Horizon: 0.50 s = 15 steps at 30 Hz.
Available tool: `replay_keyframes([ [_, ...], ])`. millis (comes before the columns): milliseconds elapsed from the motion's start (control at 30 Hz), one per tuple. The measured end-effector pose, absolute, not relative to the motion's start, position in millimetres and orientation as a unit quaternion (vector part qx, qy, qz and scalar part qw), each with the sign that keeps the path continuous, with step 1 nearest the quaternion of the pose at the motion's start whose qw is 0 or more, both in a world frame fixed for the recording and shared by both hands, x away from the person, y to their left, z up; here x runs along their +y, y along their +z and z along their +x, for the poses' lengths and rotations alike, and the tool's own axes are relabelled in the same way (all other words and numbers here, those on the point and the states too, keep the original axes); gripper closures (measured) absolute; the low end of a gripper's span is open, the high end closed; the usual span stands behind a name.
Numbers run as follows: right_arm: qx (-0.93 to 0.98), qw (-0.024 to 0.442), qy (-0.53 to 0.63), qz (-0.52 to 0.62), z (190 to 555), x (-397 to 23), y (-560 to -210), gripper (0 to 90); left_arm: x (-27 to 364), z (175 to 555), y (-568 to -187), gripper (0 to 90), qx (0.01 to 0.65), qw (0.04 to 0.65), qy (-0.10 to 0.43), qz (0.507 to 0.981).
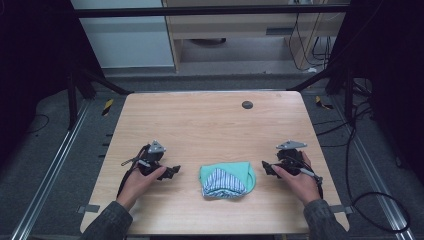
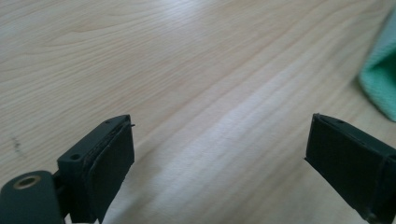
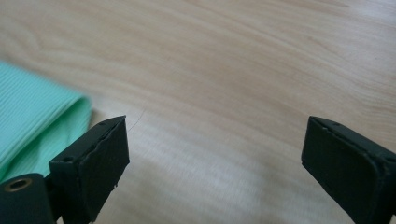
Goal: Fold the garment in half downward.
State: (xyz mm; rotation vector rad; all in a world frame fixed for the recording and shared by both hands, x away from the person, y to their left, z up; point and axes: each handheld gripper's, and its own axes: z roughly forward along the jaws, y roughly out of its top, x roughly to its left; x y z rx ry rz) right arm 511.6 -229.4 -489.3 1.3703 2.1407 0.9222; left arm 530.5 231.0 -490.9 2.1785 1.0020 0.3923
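Mint folded cloth (image 1: 228, 180), long axis crosswise

A light wooden table (image 1: 210, 125) carries 1 folded green cloth (image 1: 227, 181) near its front edge.

Folded cloth (image 1: 228, 181) lay on the table (image 1: 210, 125) between two hand-held grippers, toward the near edge.

The left gripper (image 1: 172, 171) sat to the cloth's left, a little apart from it, its tips turned toward the cloth; the right gripper (image 1: 265, 168) sat just beside the cloth's right edge, likewise turned inward. In the left gripper view the cloth lay off to the upper right, clear of the jaws, with bare table between them; in the right gripper view it lay at the left, beside and behind the left jaw. A small round disc (image 1: 247, 104) lay on the table's far part, well behind the cloth.
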Motion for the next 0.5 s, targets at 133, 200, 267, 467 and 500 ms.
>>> replay_keyframes([
  [133, 0.763, 0.219, 0.331, 0.511, 524, -230, -495, 8.2, 235, 540, -496, 8.0, 0.402, 0.353, 0.159, 0.830],
  [200, 0.760, 0.217, 0.326, 0.519, 529, -230, -497, 8.2, 236, 544, -499, 8.4, 0.406, 0.349, 0.162, 0.829],
  [267, 0.756, 0.217, 0.318, 0.529, 533, -230, -499, 8.4, 236, 546, -503, 8.2, 0.407, 0.344, 0.164, 0.830],
  [467, 0.748, 0.226, 0.306, 0.545, 539, -232, -507, 7.9, 235, 549, -506, 7.1, 0.405, 0.343, 0.181, 0.828],
  [500, 0.743, 0.226, 0.308, 0.549, 540, -232, -507, 8.3, 235, 549, -507, 6.0, 0.405, 0.344, 0.182, 0.827],
])
